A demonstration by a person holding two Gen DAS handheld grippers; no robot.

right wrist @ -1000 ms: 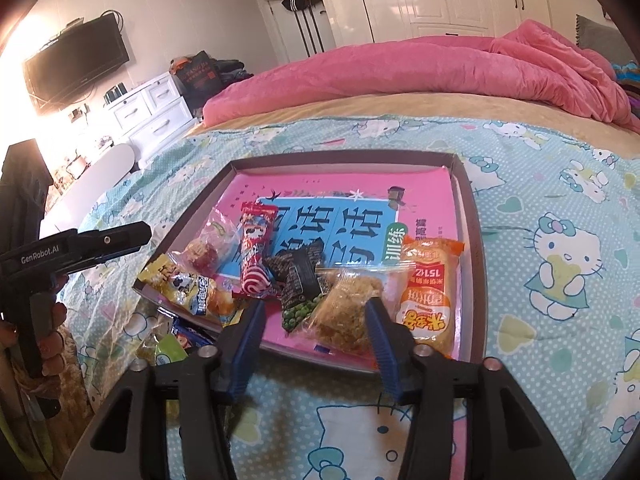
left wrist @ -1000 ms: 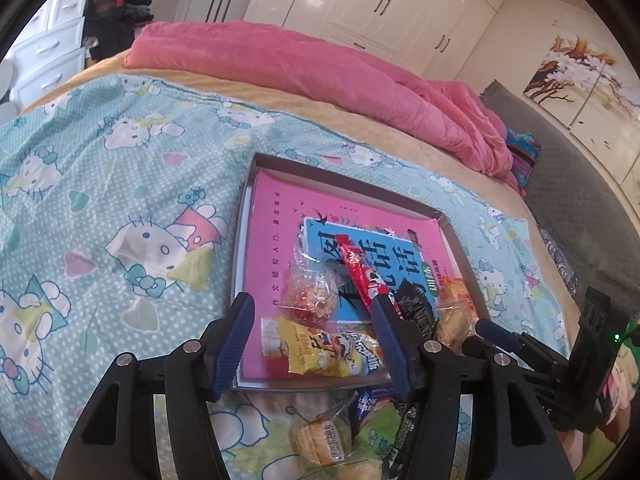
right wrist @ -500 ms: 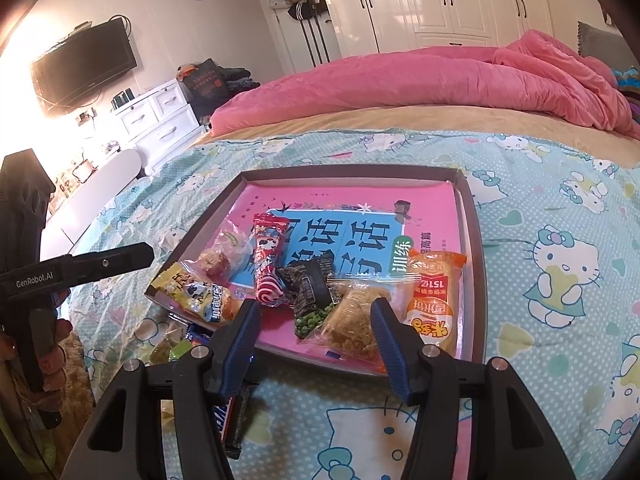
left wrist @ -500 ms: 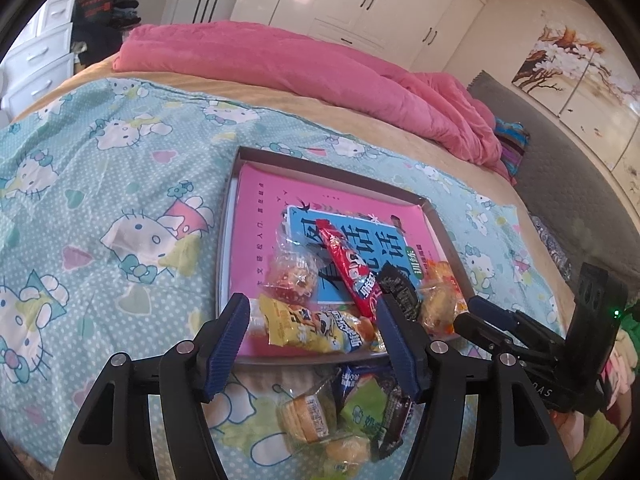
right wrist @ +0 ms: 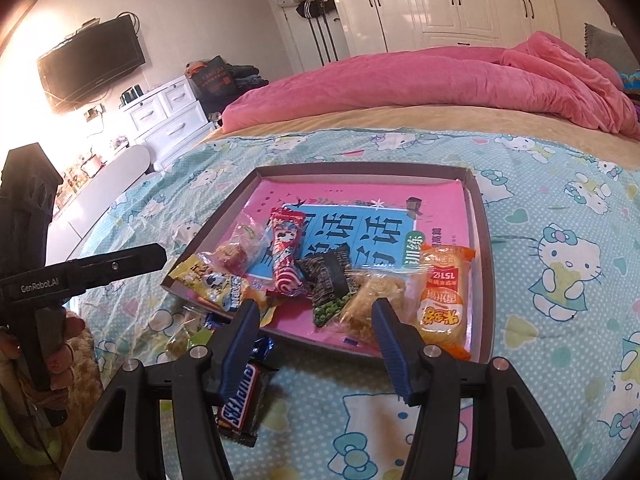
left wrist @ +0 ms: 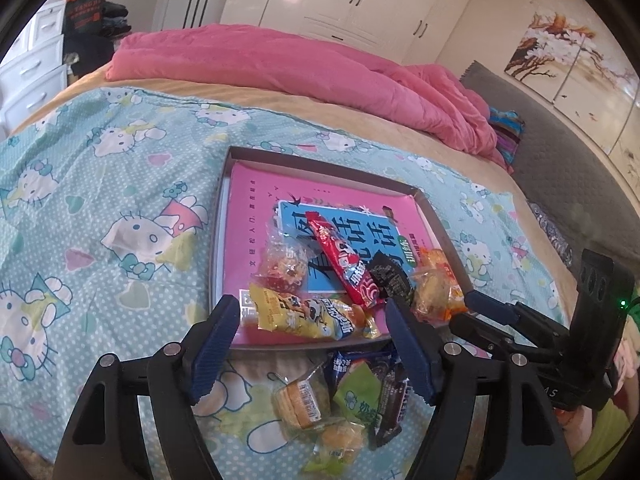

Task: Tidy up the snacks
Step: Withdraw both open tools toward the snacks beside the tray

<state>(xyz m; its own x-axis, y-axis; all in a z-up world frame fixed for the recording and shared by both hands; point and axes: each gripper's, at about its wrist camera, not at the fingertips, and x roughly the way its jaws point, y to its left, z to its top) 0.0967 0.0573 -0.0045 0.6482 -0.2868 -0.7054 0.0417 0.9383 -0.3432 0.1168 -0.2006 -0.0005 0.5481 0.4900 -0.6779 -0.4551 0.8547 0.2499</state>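
Brown Snickers bar (right wrist: 243, 407) shows only beside empty right tool (right wrist: 312, 332); left tool (left wrist: 310, 344) opening, empty

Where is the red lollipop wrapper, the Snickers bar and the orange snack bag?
red lollipop wrapper (right wrist: 285, 258): right wrist view, its middle.
Snickers bar (right wrist: 244, 400): right wrist view, its printed name.
orange snack bag (right wrist: 442, 304): right wrist view, its label.

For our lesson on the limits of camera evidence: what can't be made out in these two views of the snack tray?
- Left wrist view: the loose snack pile is partly covered by the left hand-held gripper, whose jaws are opening, nothing between them.
- Right wrist view: the Snickers bar is half hidden behind the right hand-held gripper.
- Both: small print on wrappers is unreadable.
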